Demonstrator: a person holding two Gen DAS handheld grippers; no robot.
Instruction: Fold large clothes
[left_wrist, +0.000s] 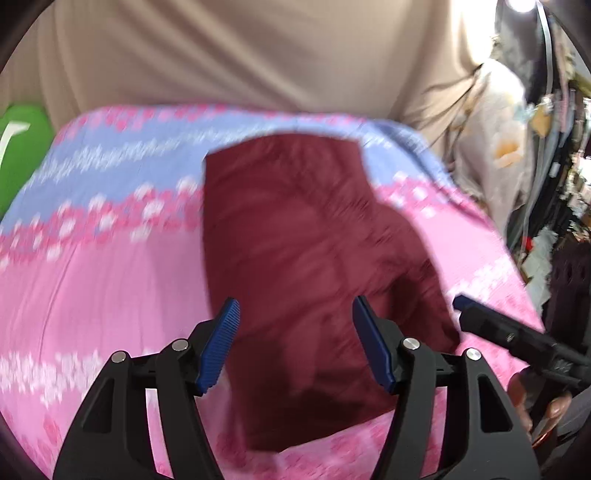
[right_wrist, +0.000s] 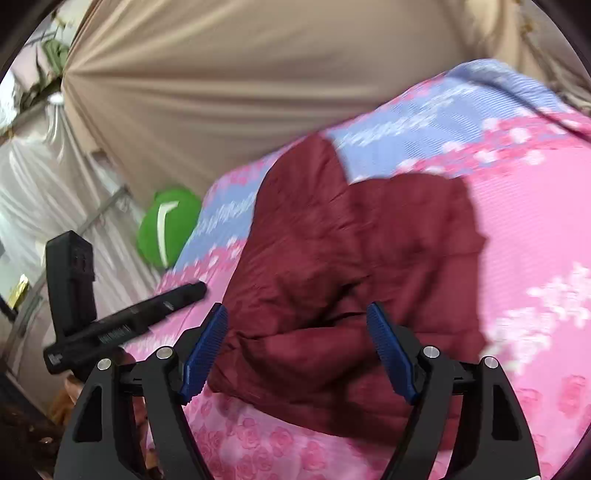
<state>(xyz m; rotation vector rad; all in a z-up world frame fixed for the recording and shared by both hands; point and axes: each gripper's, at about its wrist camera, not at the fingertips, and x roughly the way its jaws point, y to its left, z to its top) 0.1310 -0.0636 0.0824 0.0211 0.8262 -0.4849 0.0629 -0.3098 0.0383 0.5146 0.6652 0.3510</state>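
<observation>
A dark red garment (left_wrist: 306, 266) lies folded into a rough rectangle on a bed with a pink and blue flowered cover (left_wrist: 103, 266). My left gripper (left_wrist: 295, 306) hovers open over the garment's near end, nothing between its blue pads. From the right wrist view the same garment (right_wrist: 332, 280) shows creased layers, and my right gripper (right_wrist: 298, 310) stands open above its near edge, pads clear of the cloth. The right gripper's fingers (left_wrist: 465, 306) reach in at the garment's right side. The left gripper's fingers (right_wrist: 177, 295) lie by its left side.
A beige curtain (left_wrist: 258, 55) hangs behind the bed. A green cushion (right_wrist: 166, 225) sits at the bed's far left corner. Hanging clothes and clutter (left_wrist: 517, 147) crowd the bed's right side. A hand (left_wrist: 546, 406) holds the right gripper.
</observation>
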